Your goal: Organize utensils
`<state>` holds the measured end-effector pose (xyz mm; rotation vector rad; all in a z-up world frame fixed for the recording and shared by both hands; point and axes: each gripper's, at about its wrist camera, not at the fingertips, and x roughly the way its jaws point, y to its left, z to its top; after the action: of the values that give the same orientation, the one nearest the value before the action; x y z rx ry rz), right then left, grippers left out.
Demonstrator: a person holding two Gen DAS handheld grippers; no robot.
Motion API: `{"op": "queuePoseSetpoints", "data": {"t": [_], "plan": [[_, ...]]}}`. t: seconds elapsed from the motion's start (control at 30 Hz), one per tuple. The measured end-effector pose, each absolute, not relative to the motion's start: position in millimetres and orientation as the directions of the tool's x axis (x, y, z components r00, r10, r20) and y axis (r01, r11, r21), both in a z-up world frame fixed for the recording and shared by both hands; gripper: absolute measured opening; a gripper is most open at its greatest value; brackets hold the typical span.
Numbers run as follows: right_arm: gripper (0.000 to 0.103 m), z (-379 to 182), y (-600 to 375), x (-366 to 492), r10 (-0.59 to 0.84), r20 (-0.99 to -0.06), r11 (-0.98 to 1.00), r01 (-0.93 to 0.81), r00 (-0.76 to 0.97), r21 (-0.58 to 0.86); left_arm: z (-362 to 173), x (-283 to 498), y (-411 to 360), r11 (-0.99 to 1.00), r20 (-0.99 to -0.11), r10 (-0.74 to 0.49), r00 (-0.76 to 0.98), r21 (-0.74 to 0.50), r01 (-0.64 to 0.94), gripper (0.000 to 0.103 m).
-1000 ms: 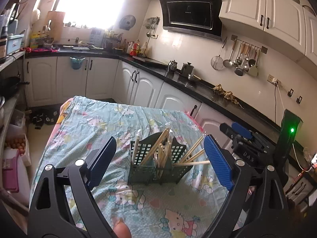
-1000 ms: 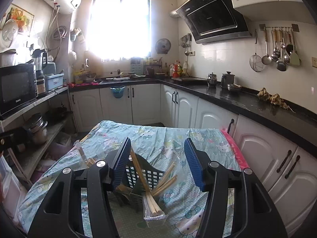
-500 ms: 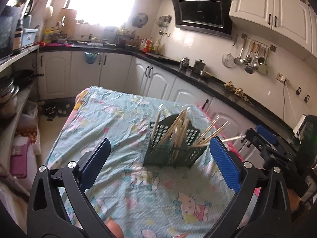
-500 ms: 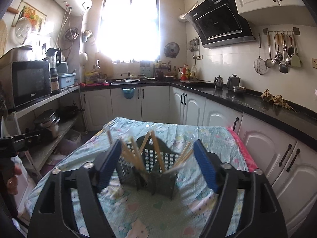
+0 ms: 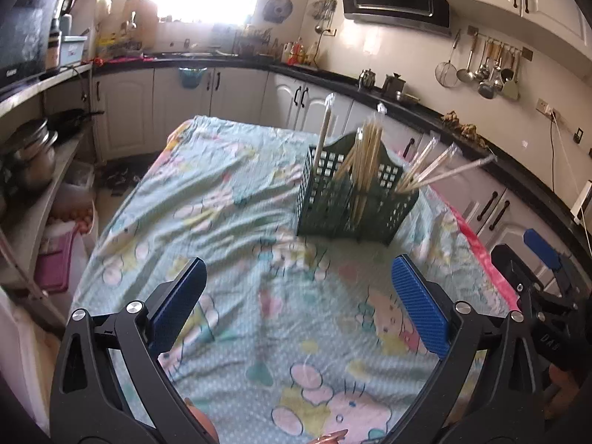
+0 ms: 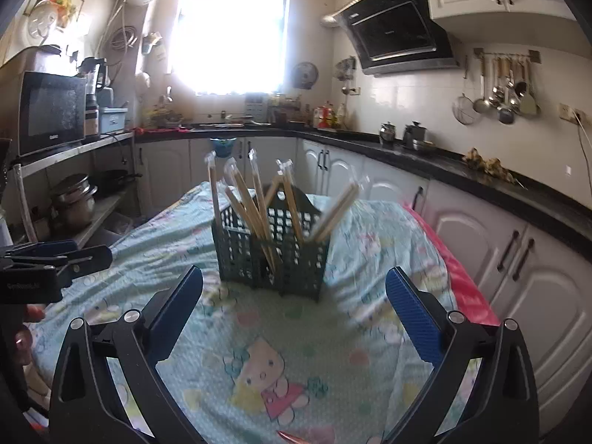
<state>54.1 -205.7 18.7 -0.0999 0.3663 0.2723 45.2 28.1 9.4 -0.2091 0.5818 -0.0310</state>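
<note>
I have both grippers held back from the green utensil caddy (image 6: 272,244), which stands upright on the cloth-covered surface (image 6: 373,244), a little toward its right-hand edge as I see it from the left wrist. The left gripper (image 5: 296,307) has its fingers wide apart with nothing between them, and so does the right gripper (image 6: 294,309). The wrapped chopsticks (image 6: 259,203) all stand in the caddy's compartments, leaning outward against the walls because the cells are wider than the bundles; one group (image 5: 436,170) fans far to the right. I see none lying loose on the cloth, so I judge the sorting done or nearly so, and I hold both grippers off to avoid knocking the leaning sticks.
</note>
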Motion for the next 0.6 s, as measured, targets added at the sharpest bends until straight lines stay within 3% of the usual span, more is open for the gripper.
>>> {"op": "queuePoseSetpoints", "data": {"t": [0.13,0.43,0.6], "plan": [[0.096,-1,-208,49,0.232,-0.375,0.962,-0.269,0.897,-0.047,2,32,25,0.985,-0.499,-0.039,0.866,-0.167,-0.052,0.092],[0.097,2,-218,30,0.258,-0.170,0.962,-0.269,0.951,-0.048,-9,25,13,0.990,-0.436,0.003,0.900,-0.124,-0.063,0.092],[0.097,7,-224,26,0.293,-0.142,0.955,-0.298,0.945,-0.011,-12,23,10,0.990,-0.418,0.012,0.908,-0.124,-0.070,0.092]]}}
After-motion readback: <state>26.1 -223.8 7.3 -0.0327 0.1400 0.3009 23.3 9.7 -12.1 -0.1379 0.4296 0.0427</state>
